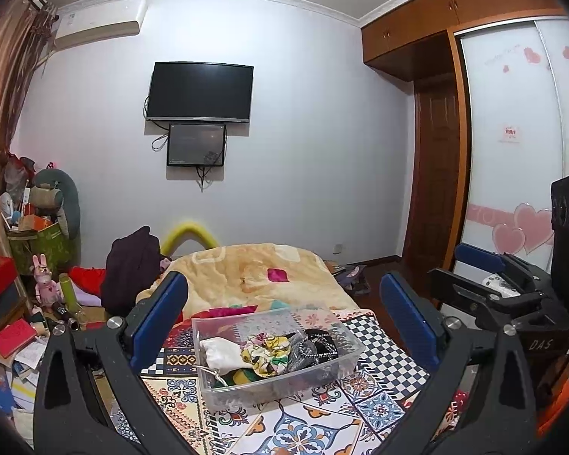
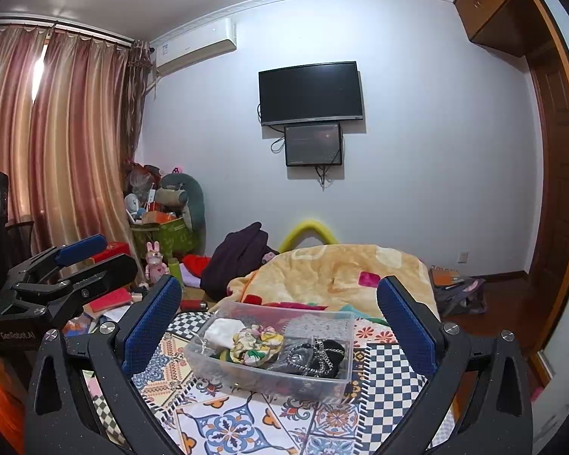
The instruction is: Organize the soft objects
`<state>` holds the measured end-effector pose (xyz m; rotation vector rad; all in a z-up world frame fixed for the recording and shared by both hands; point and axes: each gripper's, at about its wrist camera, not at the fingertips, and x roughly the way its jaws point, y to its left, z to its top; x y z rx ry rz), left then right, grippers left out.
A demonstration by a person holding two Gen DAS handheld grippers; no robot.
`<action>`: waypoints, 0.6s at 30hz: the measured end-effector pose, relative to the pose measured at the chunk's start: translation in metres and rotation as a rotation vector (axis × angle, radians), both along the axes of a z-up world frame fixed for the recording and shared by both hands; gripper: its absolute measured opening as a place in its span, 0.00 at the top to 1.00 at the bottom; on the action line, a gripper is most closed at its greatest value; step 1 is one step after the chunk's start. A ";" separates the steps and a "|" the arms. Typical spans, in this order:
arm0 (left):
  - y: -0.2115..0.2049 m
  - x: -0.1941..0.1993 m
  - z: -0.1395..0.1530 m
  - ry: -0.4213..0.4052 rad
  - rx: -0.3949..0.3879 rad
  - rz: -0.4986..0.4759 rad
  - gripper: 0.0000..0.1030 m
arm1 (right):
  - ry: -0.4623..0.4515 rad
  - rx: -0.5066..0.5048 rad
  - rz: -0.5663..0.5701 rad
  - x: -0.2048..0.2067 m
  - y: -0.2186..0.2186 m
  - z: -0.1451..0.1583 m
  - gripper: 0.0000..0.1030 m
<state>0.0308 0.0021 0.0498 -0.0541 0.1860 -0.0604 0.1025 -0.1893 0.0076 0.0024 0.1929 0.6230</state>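
Bed point(image 1: 246, 276) carried yellow blanket point(image 1: 254, 269) at far end, patterned cover point(image 1: 296, 428) at near end. Clear plastic bin point(image 1: 275, 375) sat on cover, between both claws' fingers in view. Bin held white cloth point(image 1: 222, 352), floral scrunchie point(image 1: 265, 352), black beaded piece point(image 1: 318, 345). Left claw point(image 1: 284, 326) gaped wide, empty. Right claw point(image 2: 280, 326) likewise apart, empty, hovering short of bin.

A home bedroom, bed point(image 1: 254, 276) with yellow blanket, wall-mounted television point(image 1: 200, 91), sliding-door wardrobe point(image 1: 512, 144), air conditioner point(image 2: 195, 47), pink curtains point(image 2: 57, 132), clutter piled along the floor point(image 1: 22, 341)
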 end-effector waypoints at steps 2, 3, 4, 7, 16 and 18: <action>0.000 0.000 0.000 -0.001 -0.004 -0.007 0.00 | 0.000 0.001 -0.001 0.001 0.000 0.001 0.00; 0.000 -0.001 0.000 0.000 -0.004 -0.013 0.00 | 0.001 0.000 0.000 0.001 0.000 0.000 0.00; 0.000 -0.001 0.000 0.001 -0.002 -0.019 0.00 | 0.002 0.001 0.001 0.001 -0.001 0.000 0.00; -0.002 -0.002 -0.001 -0.001 0.003 -0.018 0.00 | 0.003 0.001 0.002 0.000 -0.001 -0.001 0.00; 0.003 0.000 -0.002 0.018 -0.030 -0.026 0.00 | 0.000 -0.005 0.002 -0.001 0.000 -0.001 0.00; 0.006 0.000 -0.002 0.019 -0.038 -0.025 0.00 | 0.000 -0.006 0.003 -0.001 0.000 -0.002 0.00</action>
